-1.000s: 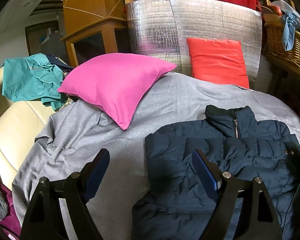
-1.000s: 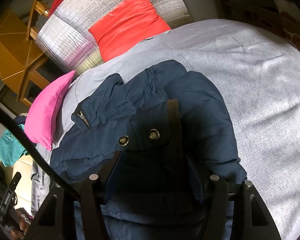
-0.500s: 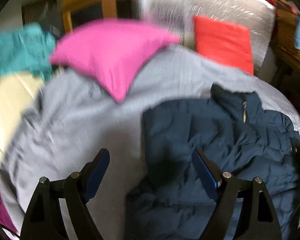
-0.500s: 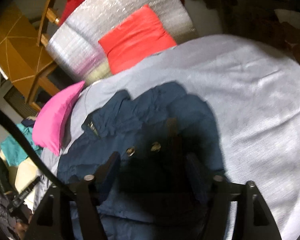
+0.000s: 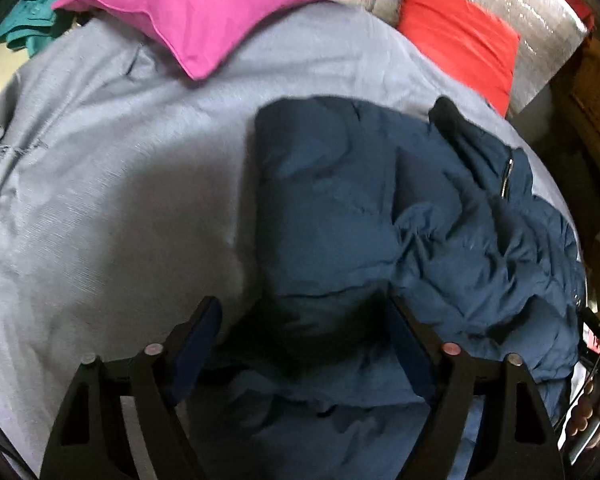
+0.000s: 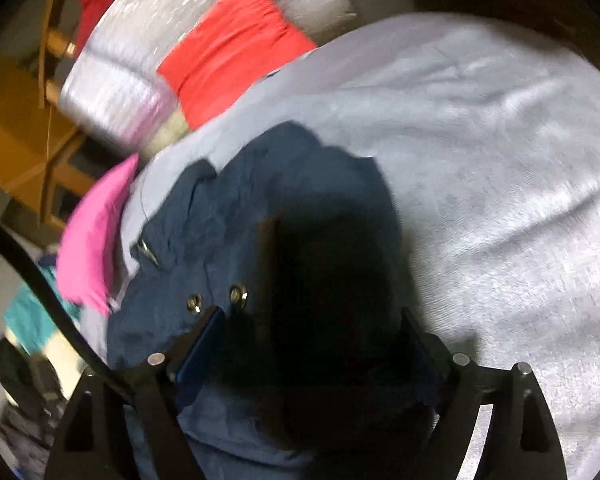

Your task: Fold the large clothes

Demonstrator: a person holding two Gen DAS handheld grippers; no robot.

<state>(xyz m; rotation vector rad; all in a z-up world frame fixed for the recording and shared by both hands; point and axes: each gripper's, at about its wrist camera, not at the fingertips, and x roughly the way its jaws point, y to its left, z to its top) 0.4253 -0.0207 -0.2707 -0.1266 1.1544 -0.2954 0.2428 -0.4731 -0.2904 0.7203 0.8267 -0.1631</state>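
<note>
The jacket [image 5: 380,216] lies on the sheet [image 5: 120,200], two cushions [image 5: 204,4] behind it.

Navy puffer jacket [image 5: 420,216] of matt quilted cloth with shiny metal snaps [image 6: 216,298], grey bedsheet [image 5: 120,184] of fine-ribbed matt fabric, smooth pink cushion [image 5: 208,4], crinkled silver foil padding [image 6: 116,80], black matt plastic gripper fingers [image 5: 188,344]

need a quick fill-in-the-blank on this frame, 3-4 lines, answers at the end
1. The jacket lying on the grey sheet is ____ in colour.
2. Both grippers, left gripper and right gripper, have their fingers ____.
3. The cushion beside the red cushion is ____.
4. The jacket shows two metal ____ in the right wrist view.

Answers: navy blue; open; pink; snaps
</note>
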